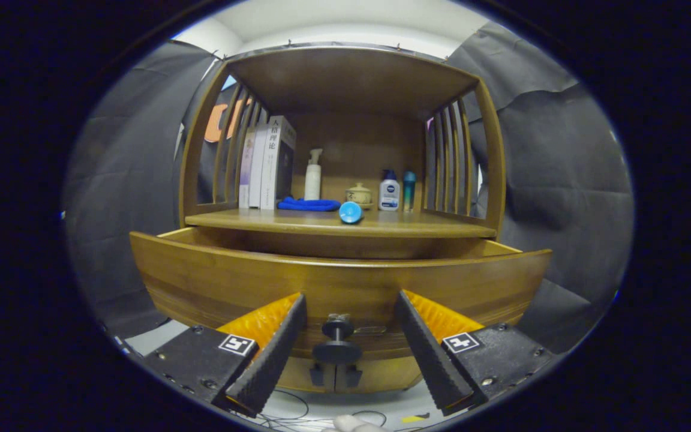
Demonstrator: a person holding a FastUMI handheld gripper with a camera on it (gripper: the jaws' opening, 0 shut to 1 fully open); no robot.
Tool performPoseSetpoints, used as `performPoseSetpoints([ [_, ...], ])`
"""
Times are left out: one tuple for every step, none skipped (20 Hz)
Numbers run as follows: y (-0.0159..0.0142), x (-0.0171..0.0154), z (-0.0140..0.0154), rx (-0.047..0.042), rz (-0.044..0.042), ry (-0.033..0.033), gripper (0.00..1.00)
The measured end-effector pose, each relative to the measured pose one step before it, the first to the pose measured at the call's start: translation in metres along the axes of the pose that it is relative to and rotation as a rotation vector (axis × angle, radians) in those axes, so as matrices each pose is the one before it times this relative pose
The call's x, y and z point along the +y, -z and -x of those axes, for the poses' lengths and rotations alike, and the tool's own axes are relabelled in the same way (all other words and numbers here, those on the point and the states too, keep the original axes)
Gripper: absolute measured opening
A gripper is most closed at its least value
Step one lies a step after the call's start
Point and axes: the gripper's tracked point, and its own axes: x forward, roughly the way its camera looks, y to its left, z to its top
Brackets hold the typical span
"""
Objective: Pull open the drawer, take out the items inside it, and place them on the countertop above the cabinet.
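The pulled-out wooden drawer [339, 282] hides its own inside behind its tall front panel, so any contents cannot be told; the gripper [350, 342], fingers spread wide either side of the dark round knob [337, 343], is cut off below

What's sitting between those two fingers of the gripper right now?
In the gripper view, the drawer's dark knob stands between the open gripper fingers, untouched, on the pulled-out drawer front.

On the shelf I see upright books [269, 163] leftmost; beside them a white pump bottle [312, 175]; a small lidded jar [358, 194] sits midway; cables [297, 414] trail on the floor below.
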Motion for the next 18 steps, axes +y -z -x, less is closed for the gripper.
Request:
performPoseSetpoints([
  [0.00072, -0.00031, -0.00655, 0.00634, 0.00632, 0.00016, 0.99],
  [-0.00189, -0.00109, -0.00517, 0.0008, 0.0046, 0.00072, 0.99],
  [-0.00092, 0.00056, -0.00496, 0.00676, -0.00416, -0.00059, 0.99],
  [-0.00116, 0.00012, -0.00562, 0.00476, -0.00828, -0.00126, 0.99],
  [-0.00162, -0.00027, -0.0051, -0.00229, -0.00187, -0.00124, 0.99],
  [-0.00148, -0.00038, -0.0072, -0.00222, 0.00391, -0.0005, 0.99],
  [-0.00165, 0.00004, -0.00587, 0.00409, 0.00796, -0.00006, 0.99],
  [-0.00048, 0.00015, -0.00808, 0.00429, 0.00162, -0.00052, 0.99],
  [-0.00131, 0.00061, -0.00627, 0.00622, -0.00486, -0.00149, 0.99],
  [-0.00104, 0.00043, -0.00694, 0.00369, -0.00074, -0.00126, 0.99],
  [-0.00153, -0.00011, -0.00627, 0.00298, 0.00599, 0.00106, 0.99],
  [-0.0009, -0.00057, -0.00555, 0.00562, 0.00524, 0.00086, 0.99],
  [-0.00128, 0.00094, -0.00578, 0.01141, -0.00286, -0.00021, 0.99],
  [-0.00186, 0.00062, -0.00545, 0.00889, -0.00638, -0.00087, 1.0],
  [-0.00052, 0.00051, -0.00454, 0.01596, -0.0071, -0.00209, 0.99],
  [0.00018, -0.00118, -0.00018, 0.00771, -0.00861, -0.00172, 0.99],
  [-0.00198, 0.00088, -0.00476, 0.00563, -0.00719, -0.00105, 0.99],
  [-0.00257, 0.00051, -0.00421, 0.00084, -0.00267, -0.00133, 0.99],
])
